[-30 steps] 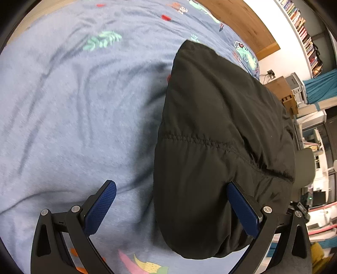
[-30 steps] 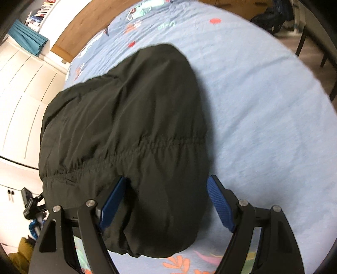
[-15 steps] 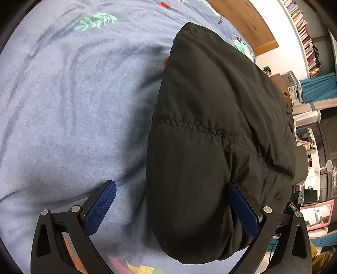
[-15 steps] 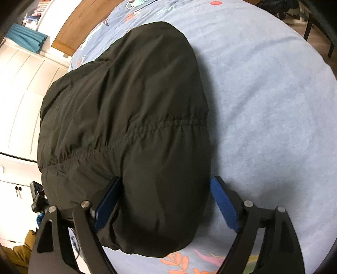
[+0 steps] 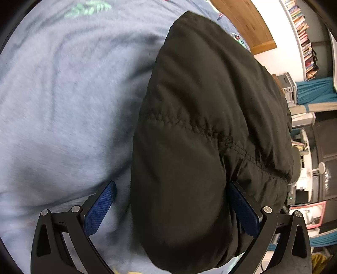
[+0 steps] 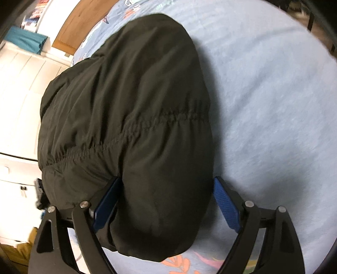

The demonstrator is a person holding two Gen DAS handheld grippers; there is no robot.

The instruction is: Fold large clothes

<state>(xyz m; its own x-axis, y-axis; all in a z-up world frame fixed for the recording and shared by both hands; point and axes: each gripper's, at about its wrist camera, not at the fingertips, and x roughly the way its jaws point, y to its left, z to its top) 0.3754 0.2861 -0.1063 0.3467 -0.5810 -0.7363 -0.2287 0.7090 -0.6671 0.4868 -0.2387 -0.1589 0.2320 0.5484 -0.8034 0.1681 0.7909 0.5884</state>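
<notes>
A black padded jacket (image 5: 200, 126) lies bunched on a light blue bedspread (image 5: 63, 105); it also fills the right wrist view (image 6: 137, 105). My left gripper (image 5: 172, 202) is open, its jaws straddling the jacket's near left corner, the right pad (image 5: 242, 206) pressed into the fabric. My right gripper (image 6: 166, 198) is open, its jaws straddling the jacket's near right corner, the left pad (image 6: 107, 198) against a fold. A gathered seam (image 6: 168, 120) runs across the jacket.
The bedspread (image 6: 263, 105) has printed leaves and animals. A wooden headboard (image 5: 242, 19) lies beyond. Bookshelves (image 5: 303, 38) and cluttered furniture stand past the bed in the left wrist view. White cupboards (image 6: 19, 105) stand at the left of the right wrist view.
Both grippers have moved forward and lower around the jacket's near end, so more fabric sits between the open jaws. The jacket fills more of both views.
</notes>
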